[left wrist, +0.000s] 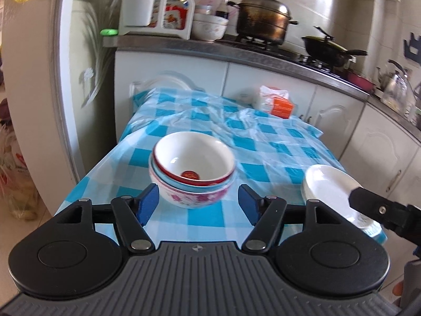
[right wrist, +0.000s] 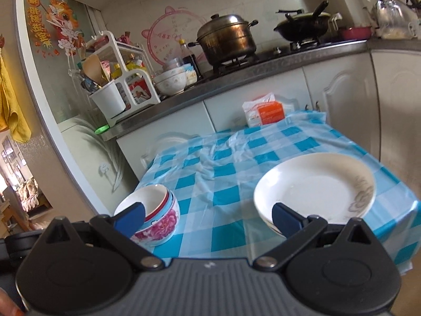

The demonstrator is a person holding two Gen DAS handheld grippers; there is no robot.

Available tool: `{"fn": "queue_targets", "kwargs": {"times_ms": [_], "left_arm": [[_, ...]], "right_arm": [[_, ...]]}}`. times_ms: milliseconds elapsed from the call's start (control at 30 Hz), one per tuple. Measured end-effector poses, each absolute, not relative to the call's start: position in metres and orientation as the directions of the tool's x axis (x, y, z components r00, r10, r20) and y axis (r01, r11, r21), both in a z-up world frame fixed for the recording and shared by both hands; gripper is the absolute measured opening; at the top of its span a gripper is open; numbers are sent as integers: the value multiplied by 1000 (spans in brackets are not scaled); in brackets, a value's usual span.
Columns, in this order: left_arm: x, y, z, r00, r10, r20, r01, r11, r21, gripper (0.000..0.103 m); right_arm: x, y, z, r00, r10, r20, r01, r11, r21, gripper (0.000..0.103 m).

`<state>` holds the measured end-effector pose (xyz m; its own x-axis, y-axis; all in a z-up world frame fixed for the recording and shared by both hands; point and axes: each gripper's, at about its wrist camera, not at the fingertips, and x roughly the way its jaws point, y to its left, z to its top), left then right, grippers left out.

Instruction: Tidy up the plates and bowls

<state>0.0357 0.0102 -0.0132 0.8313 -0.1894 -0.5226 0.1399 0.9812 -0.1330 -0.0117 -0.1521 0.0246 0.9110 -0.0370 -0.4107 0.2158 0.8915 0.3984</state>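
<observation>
Three nested bowls (left wrist: pixel 192 168) stand near the front left of the table's blue-and-white checked cloth (left wrist: pixel 263 142). The bottom one is white with pink flowers, the middle has a blue rim, and the top has a red rim. My left gripper (left wrist: pixel 198 204) is open, its blue pads either side of the stack's near side without pressing on it. A stack of white plates (right wrist: pixel 315 187) lies at the front right. My right gripper (right wrist: pixel 208 220) is open and holds nothing, with the bowls (right wrist: pixel 158 216) behind its left pad and the plates behind its right pad. One of its fingers (left wrist: pixel 368 205) shows over the plates (left wrist: pixel 326 184).
An orange-and-white tissue pack (right wrist: pixel 265 110) sits at the table's far edge against white cabinets. On the counter behind are a steel pot (right wrist: pixel 226 36), a black wok (right wrist: pixel 302 27), a kettle (right wrist: pixel 389 8), a white utensil rack (right wrist: pixel 118 84) and a bowl (right wrist: pixel 171 81). A tall white appliance (left wrist: pixel 79 84) stands on the left.
</observation>
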Motion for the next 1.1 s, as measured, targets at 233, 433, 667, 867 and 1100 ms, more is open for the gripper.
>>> {"fn": "queue_targets", "kwargs": {"times_ms": [233, 433, 667, 867, 1100], "left_arm": [[7, -2, -1, 850, -204, -486, 182, 979, -94, 96], [-14, -10, 6, 861, -213, -461, 206, 976, -66, 99], [-31, -10, 11, 875, -199, -442, 205, 978, -34, 103], [-38, -7, 11, 879, -192, -436, 201, 979, -26, 103], [-38, -3, 11, 881, -178, -439, 186, 982, -24, 103]], "right_arm": [[-36, -146, 41, 916, -91, -391, 241, 903, 356, 102], [-57, -139, 59, 918, -157, -364, 272, 916, 293, 102], [-72, -129, 67, 916, -186, -355, 289, 921, 263, 102], [-75, -124, 66, 911, -193, -365, 297, 920, 257, 102], [-74, -121, 60, 900, -196, -390, 309, 917, 253, 102]]}}
